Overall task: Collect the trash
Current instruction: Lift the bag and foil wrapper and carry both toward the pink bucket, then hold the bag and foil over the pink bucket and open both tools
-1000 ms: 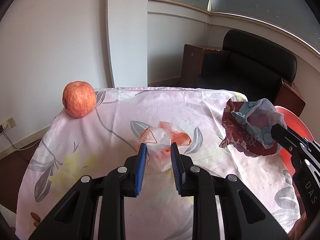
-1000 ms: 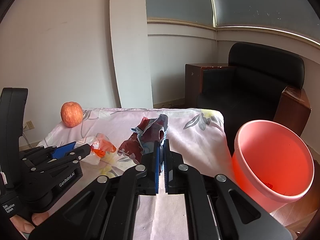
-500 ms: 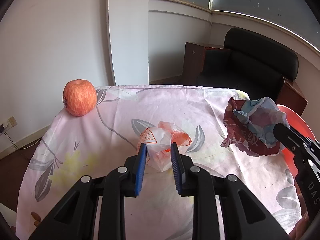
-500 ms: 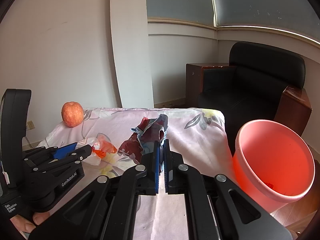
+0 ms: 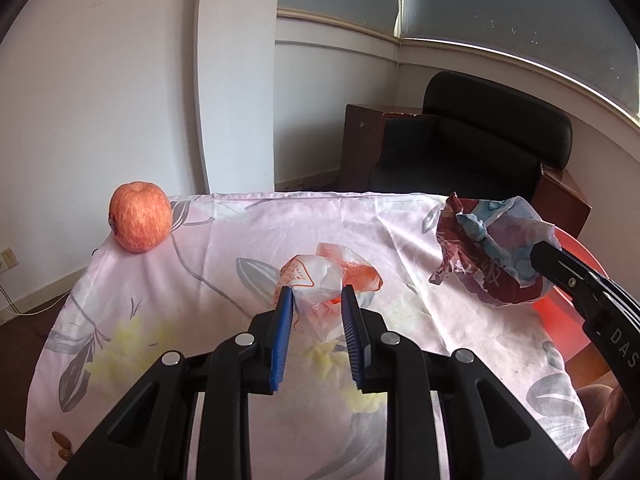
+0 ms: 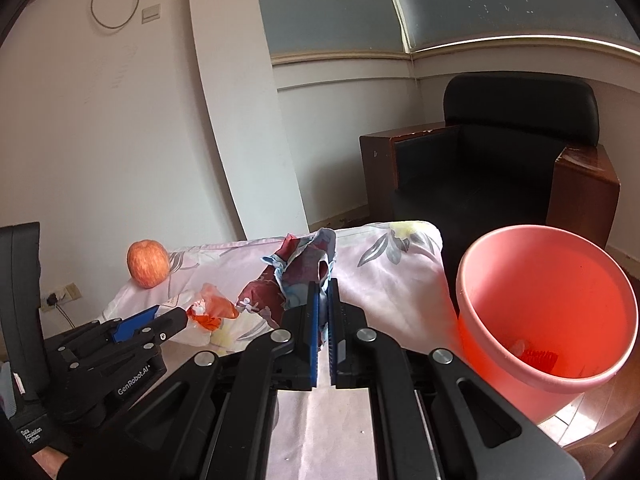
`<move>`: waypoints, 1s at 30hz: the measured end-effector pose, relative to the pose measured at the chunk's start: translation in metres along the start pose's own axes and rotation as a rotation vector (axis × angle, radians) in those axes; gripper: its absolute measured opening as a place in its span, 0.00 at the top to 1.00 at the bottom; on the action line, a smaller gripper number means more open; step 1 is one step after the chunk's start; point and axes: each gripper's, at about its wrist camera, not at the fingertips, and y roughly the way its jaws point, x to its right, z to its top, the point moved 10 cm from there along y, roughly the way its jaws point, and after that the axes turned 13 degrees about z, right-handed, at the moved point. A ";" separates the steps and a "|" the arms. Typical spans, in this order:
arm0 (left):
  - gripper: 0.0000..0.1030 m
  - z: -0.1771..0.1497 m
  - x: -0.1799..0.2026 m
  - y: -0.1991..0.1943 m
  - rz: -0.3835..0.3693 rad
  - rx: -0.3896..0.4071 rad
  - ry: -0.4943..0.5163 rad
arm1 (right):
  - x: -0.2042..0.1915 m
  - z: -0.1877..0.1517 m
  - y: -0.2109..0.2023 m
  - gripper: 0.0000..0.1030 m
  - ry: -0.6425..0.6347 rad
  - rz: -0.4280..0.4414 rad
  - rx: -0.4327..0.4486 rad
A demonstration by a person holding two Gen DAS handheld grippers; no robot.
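the right gripper [image 6: 323, 286] clamped a crumpled maroon wrapper [image 6: 292, 280] above the tablecloth [image 6: 384, 256], beside the pink bucket [image 6: 512, 372].

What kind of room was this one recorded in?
Probably an office or sitting room pressed into use: a black armchair in the corner, a table under a floral cloth, and a pink bin beside it.

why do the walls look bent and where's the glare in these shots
Left wrist view: fisheye curves the white pillar, and dark vignette fills the corners. Right wrist view: the same bending, plus sunlight glowing bright inside the pink plastic bucket; everything stays sharp, with no motion blur.
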 end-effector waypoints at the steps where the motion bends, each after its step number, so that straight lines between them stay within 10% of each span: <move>1: 0.77 0.000 0.006 -0.002 -0.020 0.000 0.005 | 0.004 0.000 -0.003 0.96 0.009 -0.006 0.004; 30: 0.77 0.037 0.199 -0.055 -0.372 0.068 0.213 | 0.151 0.014 -0.095 0.96 0.163 -0.378 0.097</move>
